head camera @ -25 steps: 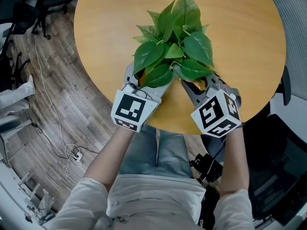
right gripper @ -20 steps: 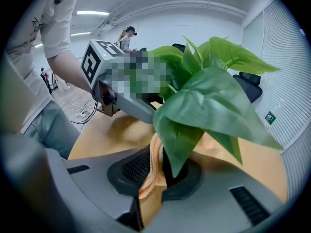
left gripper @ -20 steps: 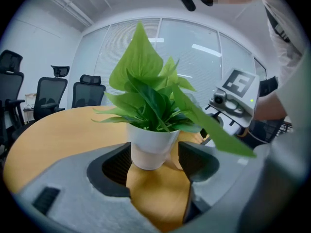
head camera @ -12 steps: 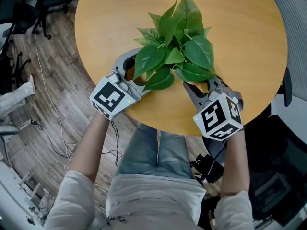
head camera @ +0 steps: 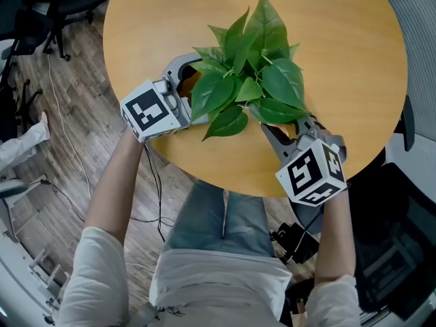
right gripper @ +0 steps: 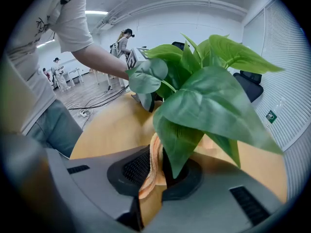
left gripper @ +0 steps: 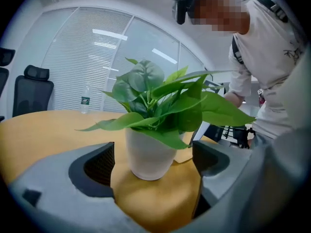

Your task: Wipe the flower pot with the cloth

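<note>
Jaws of the left gripper [left gripper: 154,161] are opening wide around the white flower pot [left gripper: 146,152], not touching it, while the right gripper [right gripper: 160,174] pinches the orange cloth [right gripper: 148,178].

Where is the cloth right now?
The cloth is pinched in the right tongs, tucked under the plant's leaves on the right side of the flower pot.

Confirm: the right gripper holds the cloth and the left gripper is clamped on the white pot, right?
No. The left gripper is not clamped: its jaws are opening, standing clear of the white pot between them, as the left gripper view shows. The right gripper does hold the cloth.
</note>
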Tool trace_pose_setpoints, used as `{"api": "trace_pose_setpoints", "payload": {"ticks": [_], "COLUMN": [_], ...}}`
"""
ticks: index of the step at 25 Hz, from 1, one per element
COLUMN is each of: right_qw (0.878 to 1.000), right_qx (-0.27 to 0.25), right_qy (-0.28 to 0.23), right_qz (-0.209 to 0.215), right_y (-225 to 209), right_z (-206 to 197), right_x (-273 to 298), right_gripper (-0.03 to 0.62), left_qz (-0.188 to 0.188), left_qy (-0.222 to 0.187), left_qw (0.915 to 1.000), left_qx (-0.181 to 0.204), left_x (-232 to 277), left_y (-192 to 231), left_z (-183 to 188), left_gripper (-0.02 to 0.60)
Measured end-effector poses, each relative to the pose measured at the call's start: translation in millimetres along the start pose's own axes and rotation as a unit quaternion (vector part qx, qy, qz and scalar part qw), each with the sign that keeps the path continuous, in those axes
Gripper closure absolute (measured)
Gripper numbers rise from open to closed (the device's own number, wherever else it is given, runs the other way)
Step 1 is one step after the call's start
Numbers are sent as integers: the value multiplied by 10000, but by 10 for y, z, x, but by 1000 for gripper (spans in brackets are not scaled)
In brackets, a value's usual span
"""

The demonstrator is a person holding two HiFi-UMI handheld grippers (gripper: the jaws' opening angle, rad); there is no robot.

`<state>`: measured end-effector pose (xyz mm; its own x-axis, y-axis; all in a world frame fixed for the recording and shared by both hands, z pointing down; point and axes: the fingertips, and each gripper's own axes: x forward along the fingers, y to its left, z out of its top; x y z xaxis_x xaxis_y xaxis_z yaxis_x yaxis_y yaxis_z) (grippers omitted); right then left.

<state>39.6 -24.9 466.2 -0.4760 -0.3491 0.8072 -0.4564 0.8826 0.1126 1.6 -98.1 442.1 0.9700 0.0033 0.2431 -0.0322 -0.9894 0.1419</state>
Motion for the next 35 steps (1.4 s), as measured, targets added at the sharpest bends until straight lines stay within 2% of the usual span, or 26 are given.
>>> {"api": "trace_pose_setpoints", "payload": {"ticks": [4, 7, 9, 10, 21, 27, 35], "right_qw": [10000, 10000, 10000, 10000, 9982, 9986, 9992], "right_qx": [0, 11, 20, 27, 411, 215, 94], "right_qy": [44, 43, 40, 38, 64, 30, 35], "right_qz": [-2, 1, 0, -7, -440, -478, -374], "right_y": [-18, -20, -23, -28, -400, -485, -386], "right_z": [1, 18, 19, 13, -285, -155, -83], "right_x": [2, 9, -7, -19, -161, -80, -57], "right_gripper": [545, 545, 545, 545, 545, 545, 545], "left_qz": [-412, -566, -587, -578, -413, -332, 242], "left_qy": [-217, -317, -395, -413, -422, -416, -560], "left_qw": [9989, 9978, 9972, 9971, 9980, 9982, 9972], "left_qx": [-8, -107, -227, -257, -239, -269, -430], "left_x": [97, 114, 100, 93, 137, 141, 119], "left_y": [-26, -38, -23, -13, -25, -57, -56], "left_z": [97, 145, 169, 175, 119, 111, 132], "left_gripper": [91, 97, 125, 146, 149, 149, 149]}}
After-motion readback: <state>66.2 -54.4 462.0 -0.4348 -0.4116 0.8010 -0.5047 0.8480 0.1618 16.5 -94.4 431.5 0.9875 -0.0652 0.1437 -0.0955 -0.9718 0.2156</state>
